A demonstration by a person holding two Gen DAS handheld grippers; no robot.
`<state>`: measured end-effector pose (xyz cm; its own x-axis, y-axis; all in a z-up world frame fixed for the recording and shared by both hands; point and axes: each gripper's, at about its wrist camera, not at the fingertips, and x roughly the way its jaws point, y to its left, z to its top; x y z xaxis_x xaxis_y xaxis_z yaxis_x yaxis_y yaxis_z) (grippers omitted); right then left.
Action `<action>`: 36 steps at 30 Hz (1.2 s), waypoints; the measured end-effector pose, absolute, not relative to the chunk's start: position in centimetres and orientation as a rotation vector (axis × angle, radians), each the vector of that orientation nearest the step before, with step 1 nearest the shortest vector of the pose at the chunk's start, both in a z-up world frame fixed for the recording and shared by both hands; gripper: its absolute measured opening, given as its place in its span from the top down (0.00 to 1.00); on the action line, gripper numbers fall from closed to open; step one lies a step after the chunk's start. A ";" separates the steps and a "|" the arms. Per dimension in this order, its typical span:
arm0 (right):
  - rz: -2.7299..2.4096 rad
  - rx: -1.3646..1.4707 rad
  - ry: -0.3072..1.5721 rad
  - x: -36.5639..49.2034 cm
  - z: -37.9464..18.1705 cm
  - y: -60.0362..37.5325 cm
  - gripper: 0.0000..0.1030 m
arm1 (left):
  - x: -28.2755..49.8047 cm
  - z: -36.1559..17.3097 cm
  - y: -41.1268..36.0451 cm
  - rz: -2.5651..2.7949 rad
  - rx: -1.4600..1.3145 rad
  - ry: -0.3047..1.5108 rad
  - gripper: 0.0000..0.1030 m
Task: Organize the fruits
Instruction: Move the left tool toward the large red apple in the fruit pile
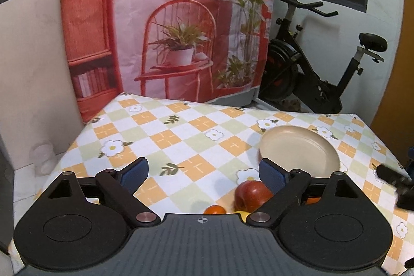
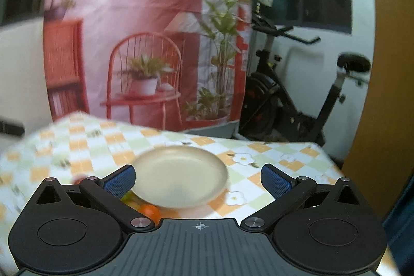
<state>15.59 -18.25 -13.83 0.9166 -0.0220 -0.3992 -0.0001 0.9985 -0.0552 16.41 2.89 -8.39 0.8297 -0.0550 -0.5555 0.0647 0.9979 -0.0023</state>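
The left gripper point(image 1: 203, 173) stands wide apart and holds nothing. A small orange tomato-like fruit point(image 1: 214, 210) lies low between its fingers, and just right of it a red apple point(image 1: 251, 195) — round, no clear long axis — sits beside the right pad. Beyond, a shallow beige plate point(image 1: 300, 150) rests upright on the checked floral tablecloth point(image 1: 165, 131). The right gripper point(image 2: 198, 180), likewise wide and empty, frames that plate — an exercise bike point(image 1: 313, 64) stands behind.

free: far and left table point(image 1: 160, 126) cloth bare, open passage | obstacles: beige plate point(image 1: 297, 149) at right; red apple point(image 1: 252, 194) and small orange fruit point(image 1: 214, 210) near front edge | rear: backdrop point(image 1: 160, 17) blocks the far side
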 end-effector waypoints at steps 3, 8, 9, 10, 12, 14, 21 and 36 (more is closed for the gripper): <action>0.001 -0.128 0.488 16.6 -15.1 -17.3 0.00 | 17.4 -8.6 1.9 -0.088 0.006 0.592 0.11; 0.087 -0.174 0.566 16.9 -16.3 -15.8 0.05 | 18.4 -8.7 0.1 -0.133 0.001 0.581 0.11; 0.107 -0.191 0.574 16.8 -16.5 -15.3 0.05 | 18.6 -8.8 -0.3 -0.143 0.005 0.581 0.12; 0.140 -0.204 0.590 16.9 -16.6 -14.9 0.05 | 18.8 -9.0 -0.7 -0.156 0.010 0.584 0.12; 0.207 -0.221 0.622 16.6 -17.1 -14.3 0.07 | 19.0 -9.4 -1.4 -0.176 0.016 0.593 0.12; 0.252 -0.254 0.652 16.9 -17.7 -13.6 0.10 | 19.1 -9.9 -1.9 -0.196 0.022 0.610 0.14; 0.352 -0.278 0.765 17.9 -19.9 -12.6 0.26 | 20.2 -11.8 -2.5 -0.221 0.024 0.680 0.21; 0.412 -0.010 0.784 17.6 -21.2 -18.2 0.39 | 21.6 -13.7 -4.9 -0.329 0.002 0.812 0.39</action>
